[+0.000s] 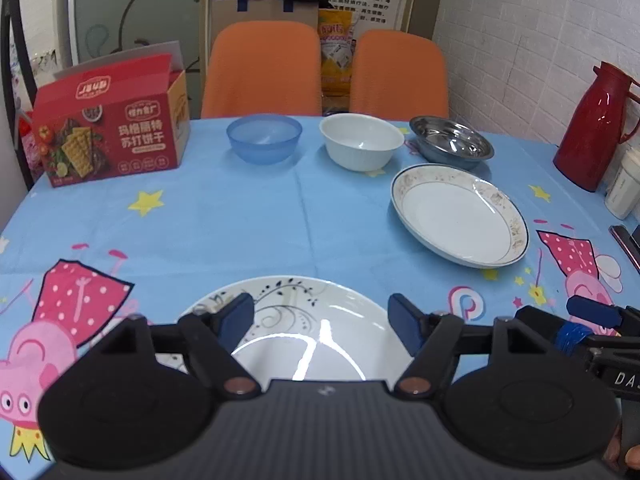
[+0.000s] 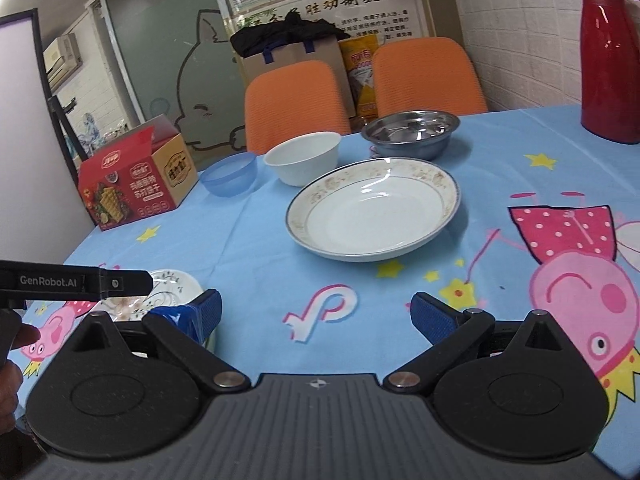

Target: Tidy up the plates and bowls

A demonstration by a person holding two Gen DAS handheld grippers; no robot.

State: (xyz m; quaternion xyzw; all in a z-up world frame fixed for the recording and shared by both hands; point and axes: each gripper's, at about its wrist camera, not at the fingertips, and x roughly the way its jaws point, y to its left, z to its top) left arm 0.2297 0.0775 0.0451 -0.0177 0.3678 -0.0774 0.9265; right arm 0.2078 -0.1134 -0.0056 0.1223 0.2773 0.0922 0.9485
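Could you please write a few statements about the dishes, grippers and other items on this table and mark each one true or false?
1. The white bowl stands between the blue bowl and the steel bowl. True.
2. The gold-rimmed plate is stacked inside the steel bowl. False: it lies on the tablecloth by itself, in front of the steel bowl.
3. The left gripper is clamped on the vine-patterned plate. False: its jaws are open above the plate, nothing pinched.
4. The right gripper is open and holds nothing. True.
5. The red thermos lies on its side. False: it stands upright.
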